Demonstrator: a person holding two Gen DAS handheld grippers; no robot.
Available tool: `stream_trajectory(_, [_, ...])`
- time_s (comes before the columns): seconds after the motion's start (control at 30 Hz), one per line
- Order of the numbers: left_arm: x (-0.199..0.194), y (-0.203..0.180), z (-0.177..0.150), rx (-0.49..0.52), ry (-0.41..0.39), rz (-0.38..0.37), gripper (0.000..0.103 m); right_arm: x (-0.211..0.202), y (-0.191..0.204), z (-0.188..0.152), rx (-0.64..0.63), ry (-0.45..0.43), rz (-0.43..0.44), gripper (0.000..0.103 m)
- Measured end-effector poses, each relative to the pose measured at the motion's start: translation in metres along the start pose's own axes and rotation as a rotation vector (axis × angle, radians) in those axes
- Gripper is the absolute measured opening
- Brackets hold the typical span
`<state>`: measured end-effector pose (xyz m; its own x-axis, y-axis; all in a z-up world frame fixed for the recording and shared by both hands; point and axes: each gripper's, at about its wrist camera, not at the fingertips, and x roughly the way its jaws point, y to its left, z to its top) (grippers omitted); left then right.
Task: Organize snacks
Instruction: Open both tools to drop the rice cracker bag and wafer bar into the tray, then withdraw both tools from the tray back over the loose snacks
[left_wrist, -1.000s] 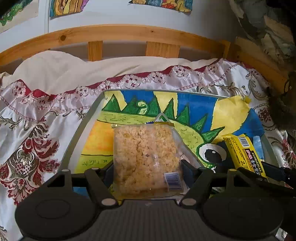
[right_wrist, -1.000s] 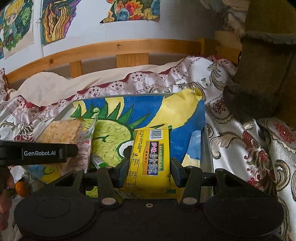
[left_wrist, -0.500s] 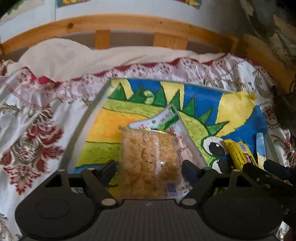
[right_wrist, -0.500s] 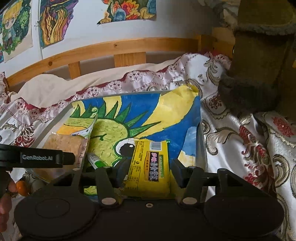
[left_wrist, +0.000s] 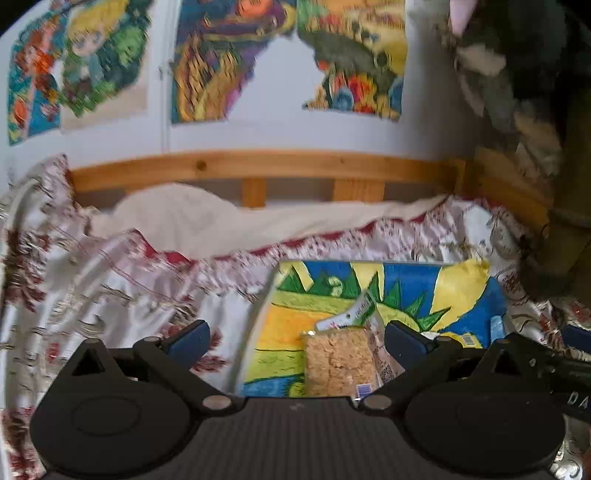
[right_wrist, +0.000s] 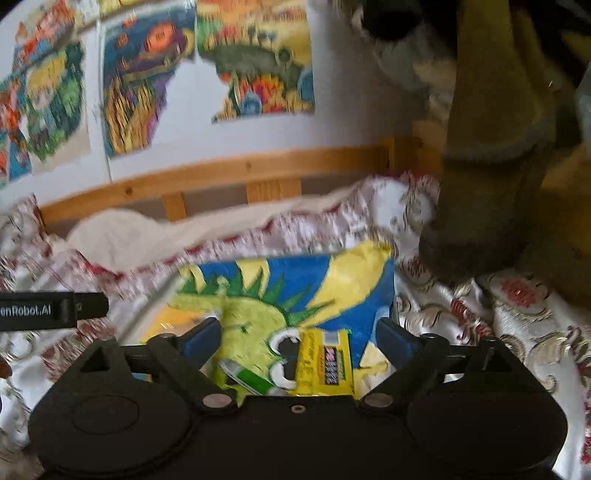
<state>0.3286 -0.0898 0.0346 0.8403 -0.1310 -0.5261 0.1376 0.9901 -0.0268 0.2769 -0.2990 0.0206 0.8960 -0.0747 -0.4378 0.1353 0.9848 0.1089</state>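
Now your left gripper (left_wrist: 295, 339), jaws apart and empty, has the rice-crisp packet (left_wrist: 340, 363) just ahead, right of centre, long axis running away from you; right gripper (right_wrist: 299, 334) likewise spread.

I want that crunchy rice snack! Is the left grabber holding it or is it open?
Open. The left gripper has its jaws spread wide, and the rice snack lies loose on the dinosaur tray.

black grippers (left_wrist: 295, 338) – blue pads (left_wrist: 186, 338), silver screws
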Motion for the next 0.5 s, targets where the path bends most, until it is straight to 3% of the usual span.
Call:
stream_trajectory(0.27, [-0.071,0.017,-0.01,-0.009,-0.078,-0.006,0.102,-0.07,0.015,0.004,-0.051,-0.13,0.015,0.102])
stream_trajectory(0.5, [-0.118,0.025,-0.029,-0.016,-0.106,-0.009,0.103,-0.129,0.029,-0.014,-0.109,-0.176,0.036,0.102])
